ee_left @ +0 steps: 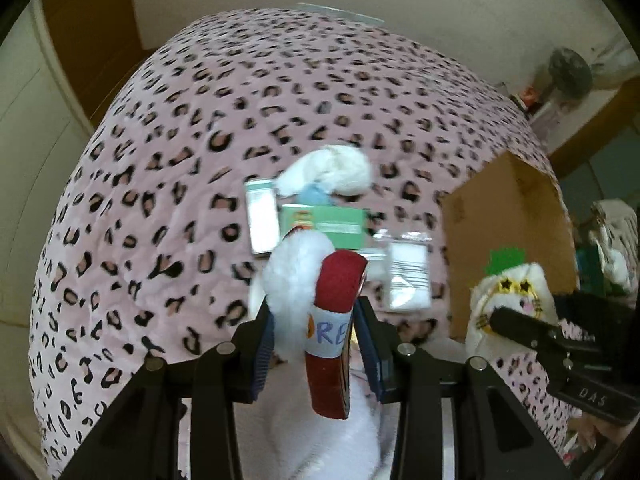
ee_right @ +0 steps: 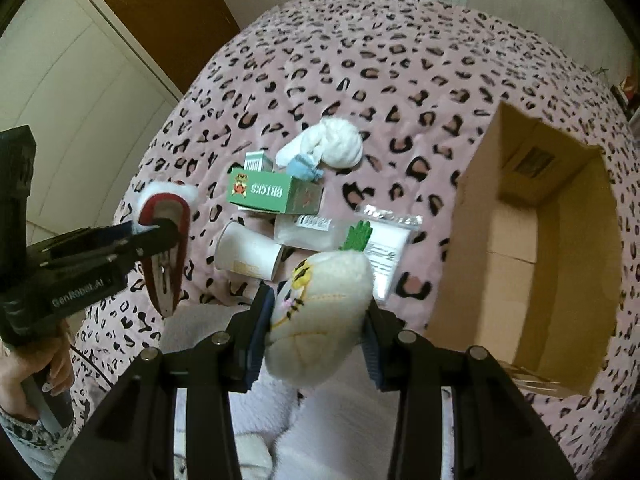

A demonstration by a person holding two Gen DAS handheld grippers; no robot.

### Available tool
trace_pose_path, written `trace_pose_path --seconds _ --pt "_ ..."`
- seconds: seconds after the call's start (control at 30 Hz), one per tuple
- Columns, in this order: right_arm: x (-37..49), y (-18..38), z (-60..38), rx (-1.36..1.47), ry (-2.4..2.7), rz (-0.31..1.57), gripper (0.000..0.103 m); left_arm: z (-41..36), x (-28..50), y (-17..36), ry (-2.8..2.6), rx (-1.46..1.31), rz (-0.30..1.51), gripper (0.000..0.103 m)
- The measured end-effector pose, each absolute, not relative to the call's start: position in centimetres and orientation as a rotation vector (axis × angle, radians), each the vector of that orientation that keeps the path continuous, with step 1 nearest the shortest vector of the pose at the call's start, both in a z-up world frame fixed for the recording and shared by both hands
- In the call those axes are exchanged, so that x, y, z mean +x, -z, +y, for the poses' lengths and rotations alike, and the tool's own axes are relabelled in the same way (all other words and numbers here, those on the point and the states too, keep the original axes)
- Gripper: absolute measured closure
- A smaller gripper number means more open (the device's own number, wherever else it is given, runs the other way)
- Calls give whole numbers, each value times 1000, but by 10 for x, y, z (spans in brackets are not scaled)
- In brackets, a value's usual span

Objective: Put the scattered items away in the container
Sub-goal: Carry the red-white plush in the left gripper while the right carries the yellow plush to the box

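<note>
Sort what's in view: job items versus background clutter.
Job: red slipper, cream plush toy, green BRICKS box, paper cup, white sock bundle, plastic packets, cardboard box.
Lying about: fan, wardrobe door.

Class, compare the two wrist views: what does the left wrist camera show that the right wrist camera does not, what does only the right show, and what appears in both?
Only the left wrist view: a fan in the far corner.

Only the right wrist view: the paper cup lying on its side, the inside of the cardboard box, and the person's hand holding the left gripper.

Both: the red slipper in the left gripper, the cream plush toy in the right gripper, the green box, and the leopard-print blanket.
</note>
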State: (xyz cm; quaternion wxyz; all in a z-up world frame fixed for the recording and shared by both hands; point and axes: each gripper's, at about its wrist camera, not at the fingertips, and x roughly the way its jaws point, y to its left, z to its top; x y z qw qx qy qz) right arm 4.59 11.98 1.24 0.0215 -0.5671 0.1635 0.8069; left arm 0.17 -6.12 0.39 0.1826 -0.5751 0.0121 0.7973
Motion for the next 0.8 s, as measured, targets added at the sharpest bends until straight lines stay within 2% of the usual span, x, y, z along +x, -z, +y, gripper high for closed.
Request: trace_pose_path --seconds 0.43,0.8 --pt "96 -53 189 -1620 -2522 556 61 36 27 -52 -2149 -1494 112 64" --pt "137 -56 251 -1539 -2459 591 61 124 33 -55 -2043 -1453 137 64"
